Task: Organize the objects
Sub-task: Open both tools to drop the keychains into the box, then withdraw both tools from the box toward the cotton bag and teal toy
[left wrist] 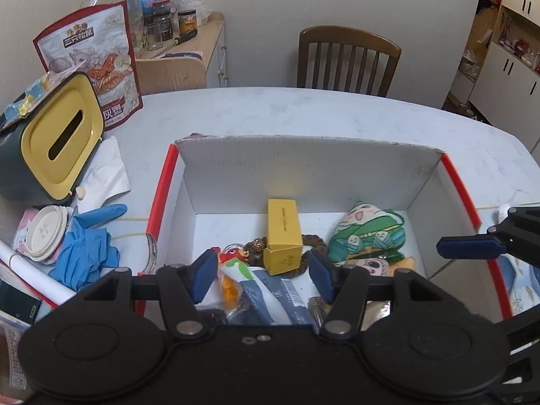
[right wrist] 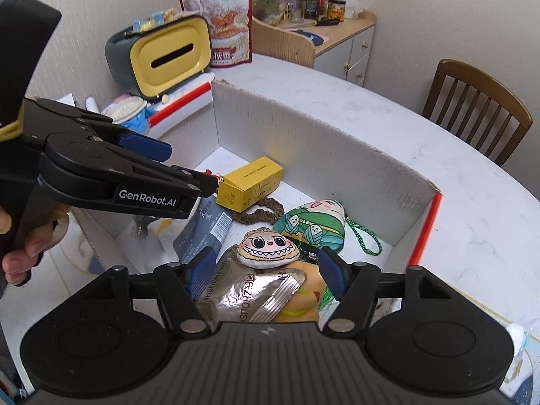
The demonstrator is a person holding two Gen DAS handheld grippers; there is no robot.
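A white cardboard box (left wrist: 303,168) with red edges sits on the table and holds several small items. Among them are a yellow carton (left wrist: 283,239), a green plush (left wrist: 368,233), a brown scrunchie (right wrist: 260,214), a dark blue packet (right wrist: 202,233), a grinning face plush (right wrist: 266,248) and a silver foil packet (right wrist: 249,297). My left gripper (left wrist: 263,276) hovers open over the box's near left side, gripping nothing. Over the foil packet and face plush, my right gripper (right wrist: 266,271) also stands open and empty. The left gripper (right wrist: 182,165) shows in the right wrist view, held by a hand (right wrist: 20,253).
Left of the box stand a yellow-fronted tissue box (left wrist: 57,155), a snack bag (left wrist: 91,64), blue gloves (left wrist: 84,253) and a lidded cup (left wrist: 45,229). A wooden chair (left wrist: 347,60) stands behind the table, and a side cabinet (right wrist: 347,44) carries jars.
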